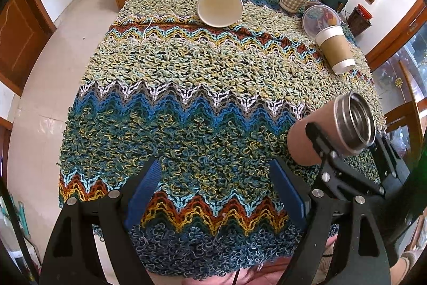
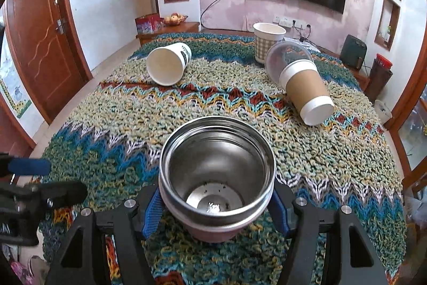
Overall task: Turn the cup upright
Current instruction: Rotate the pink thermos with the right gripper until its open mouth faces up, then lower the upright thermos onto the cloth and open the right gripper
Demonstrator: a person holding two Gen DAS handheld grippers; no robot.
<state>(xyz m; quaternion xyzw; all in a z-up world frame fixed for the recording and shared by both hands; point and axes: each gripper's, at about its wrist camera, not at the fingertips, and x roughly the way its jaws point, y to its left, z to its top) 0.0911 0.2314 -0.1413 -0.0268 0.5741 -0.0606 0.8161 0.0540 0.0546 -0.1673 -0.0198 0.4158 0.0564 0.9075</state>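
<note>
A pink steel-lined cup (image 2: 217,178) is clamped between my right gripper's (image 2: 216,207) blue pads, tilted with its open mouth toward the camera, above the knitted cloth. In the left wrist view the same cup (image 1: 333,130) shows at the right, held by the right gripper (image 1: 344,148). My left gripper (image 1: 216,191) is open and empty over the near part of the cloth; it also shows at the left edge of the right wrist view (image 2: 29,170).
A round table wears a zigzag knitted cloth (image 2: 213,103). A white paper cup (image 2: 168,63) lies on its side at the back left. A brown-sleeved cup (image 2: 307,90) lies on its side at right beside a clear plastic cup (image 2: 283,55). A checked cup (image 2: 267,40) stands upright behind.
</note>
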